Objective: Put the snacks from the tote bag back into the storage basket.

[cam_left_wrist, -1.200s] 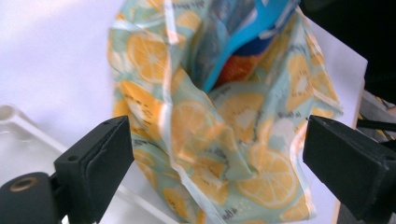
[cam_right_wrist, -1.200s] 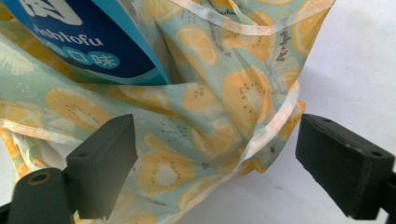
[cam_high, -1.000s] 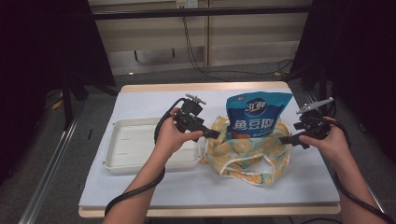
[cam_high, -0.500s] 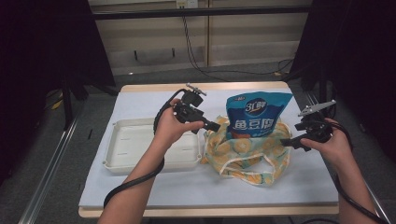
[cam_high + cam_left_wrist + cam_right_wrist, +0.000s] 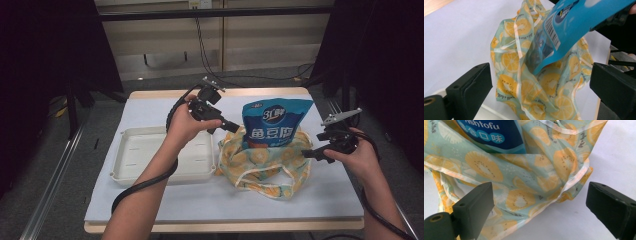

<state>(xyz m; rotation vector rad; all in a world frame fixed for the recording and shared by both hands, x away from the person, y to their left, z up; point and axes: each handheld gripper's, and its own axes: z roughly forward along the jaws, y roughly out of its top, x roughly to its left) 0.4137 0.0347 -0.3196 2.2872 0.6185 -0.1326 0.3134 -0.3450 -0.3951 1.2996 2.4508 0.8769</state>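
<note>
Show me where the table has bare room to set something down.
Bare cloth lies behind the tray, along the front edge below the bag, and right of the bag near the right tool. The tray is empty too. The middle is crowded: bag, blue pouch, left tool.

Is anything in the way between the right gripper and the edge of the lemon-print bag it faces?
Nothing visible. The right gripper has its jaws open with bare white table cover before them, and the lemon-print bag hem lies just ahead. The blue snack pouch stands inside the bag, farther back.
</note>
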